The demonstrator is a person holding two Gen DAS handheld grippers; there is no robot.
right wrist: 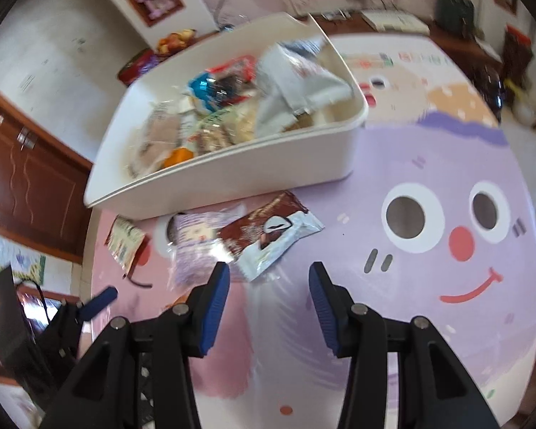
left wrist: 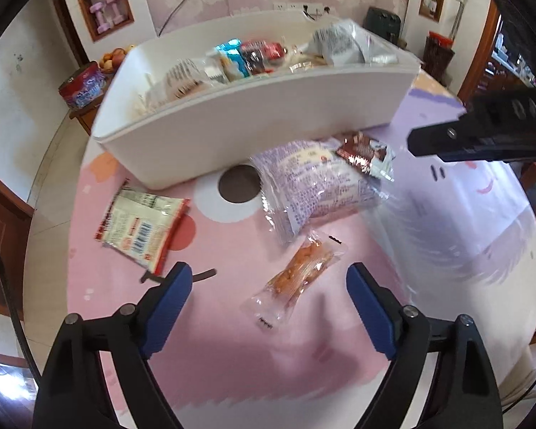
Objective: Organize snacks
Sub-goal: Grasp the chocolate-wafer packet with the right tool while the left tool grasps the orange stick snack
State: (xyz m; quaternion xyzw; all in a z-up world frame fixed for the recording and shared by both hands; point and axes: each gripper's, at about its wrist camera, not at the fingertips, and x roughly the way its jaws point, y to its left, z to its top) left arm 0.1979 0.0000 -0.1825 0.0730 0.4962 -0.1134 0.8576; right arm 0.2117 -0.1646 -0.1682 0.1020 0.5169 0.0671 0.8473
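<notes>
Four loose packets lie on the bench before the white bin (left wrist: 253,121); orange snack packet (left wrist: 296,279) nearest: light, crinkly, grip mid-body. Left tongs (left wrist: 268,279) and right tongs (right wrist: 269,275) apart, empty.

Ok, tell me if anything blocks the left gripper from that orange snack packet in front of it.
Nothing visible does. The left gripper is open, and the orange snack packet lies alone on the table mat just ahead of it, apart from the purple bag.
</notes>
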